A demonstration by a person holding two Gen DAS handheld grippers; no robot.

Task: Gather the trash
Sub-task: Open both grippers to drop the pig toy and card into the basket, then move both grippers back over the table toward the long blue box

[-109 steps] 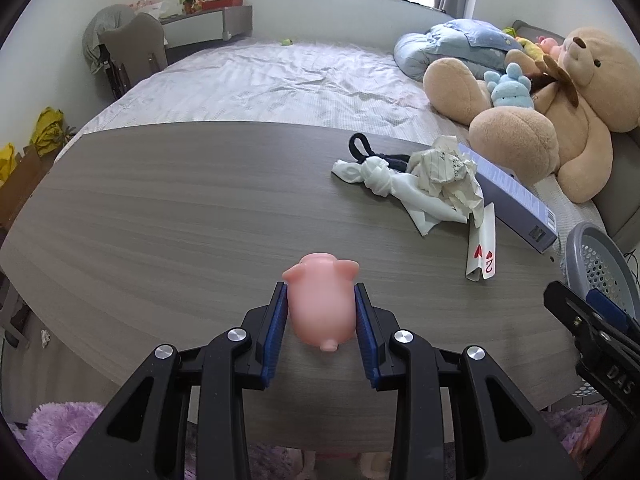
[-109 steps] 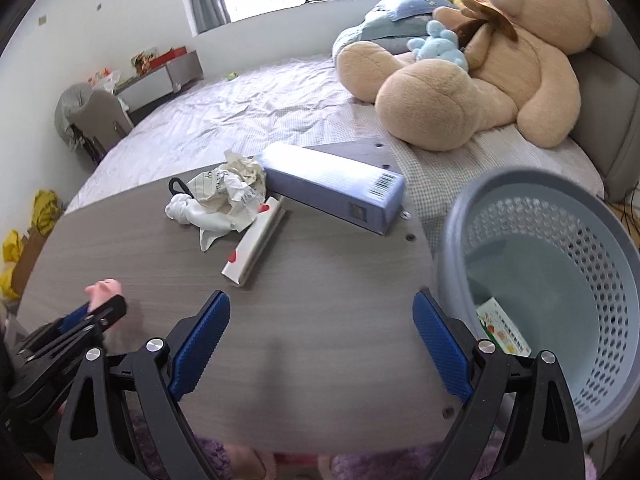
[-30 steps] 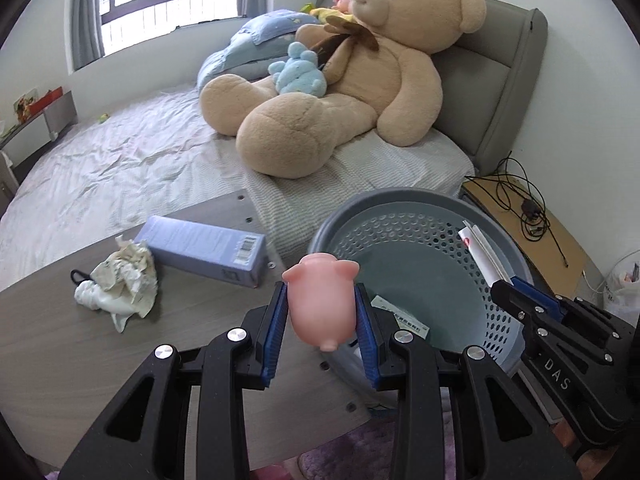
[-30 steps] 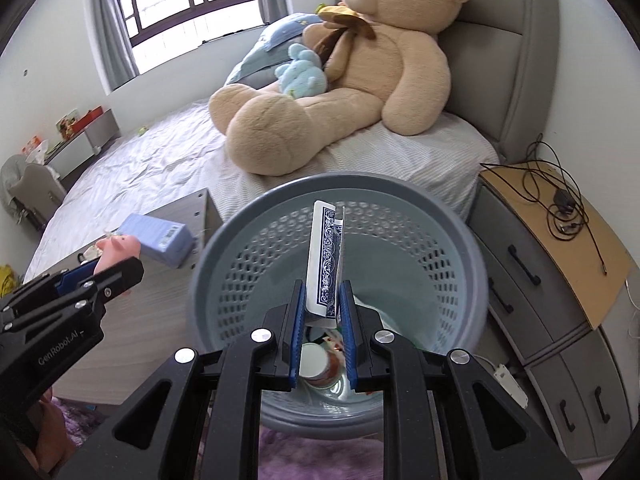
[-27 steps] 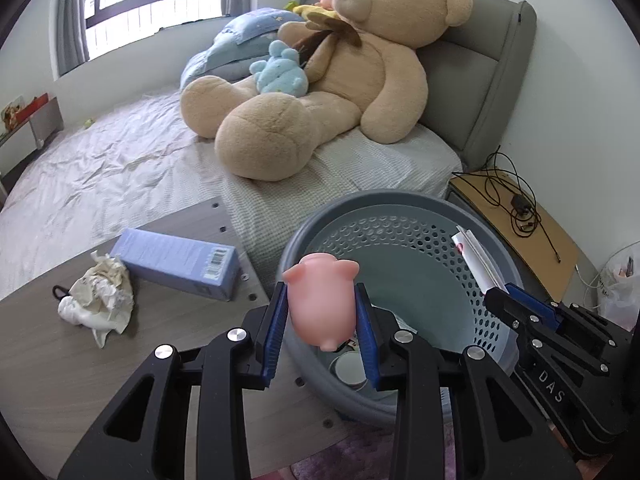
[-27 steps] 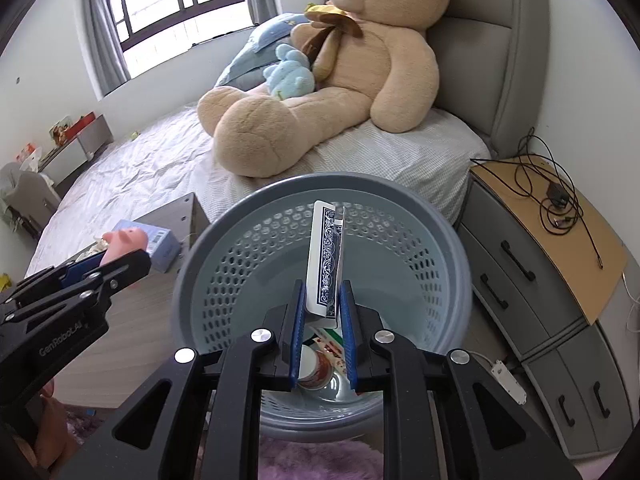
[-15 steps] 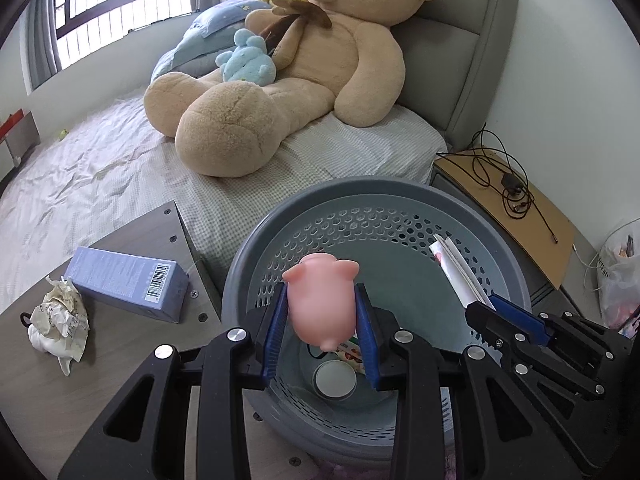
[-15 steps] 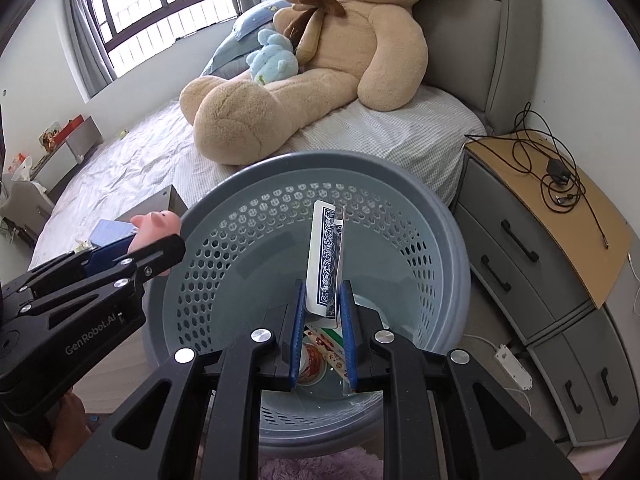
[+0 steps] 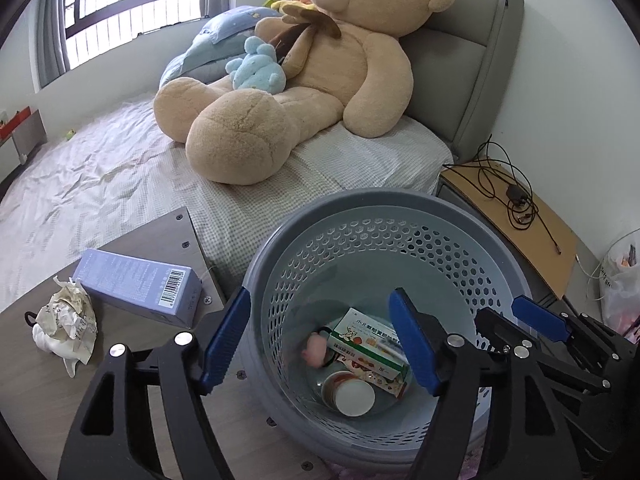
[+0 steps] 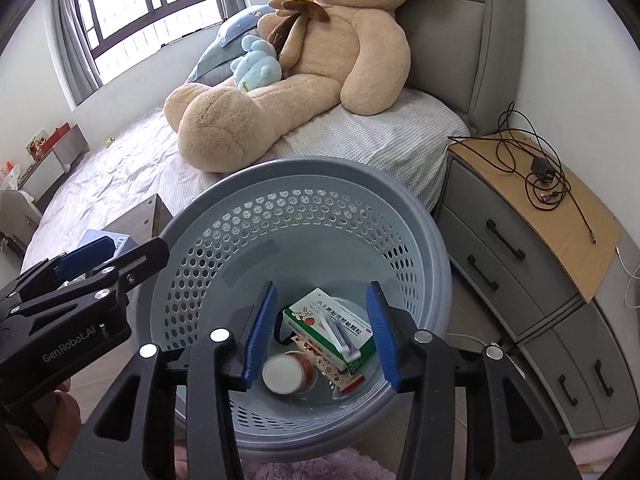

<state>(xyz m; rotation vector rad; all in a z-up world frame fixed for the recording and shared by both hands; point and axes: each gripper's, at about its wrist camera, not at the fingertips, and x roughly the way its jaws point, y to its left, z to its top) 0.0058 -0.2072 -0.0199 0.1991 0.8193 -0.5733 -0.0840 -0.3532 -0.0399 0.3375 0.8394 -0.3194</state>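
Note:
Both grippers hang over the grey perforated basket [image 9: 360, 216] [image 10: 304, 184]. My left gripper [image 9: 320, 336] is open and empty. My right gripper [image 10: 320, 332] is open and empty. At the basket's bottom lie the pink pig toy [image 9: 314, 350], a green and white box [image 9: 368, 340] [image 10: 320, 320], a white cup [image 9: 352, 394] [image 10: 286, 372] and a playing card [image 10: 338, 338] resting on the box. On the wooden table [image 9: 32, 392] to the left remain a crumpled paper wad [image 9: 66, 322] and a lilac carton [image 9: 136, 280].
A bed with a big teddy bear [image 9: 304, 80] stands behind the basket. A bedside drawer unit [image 10: 520, 240] with cables on top stands at the right. A purple rug [image 10: 316, 466] lies under the basket.
Both grippers have opened. The pig toy dropped from the left gripper and the playing card from the right one into the basket.

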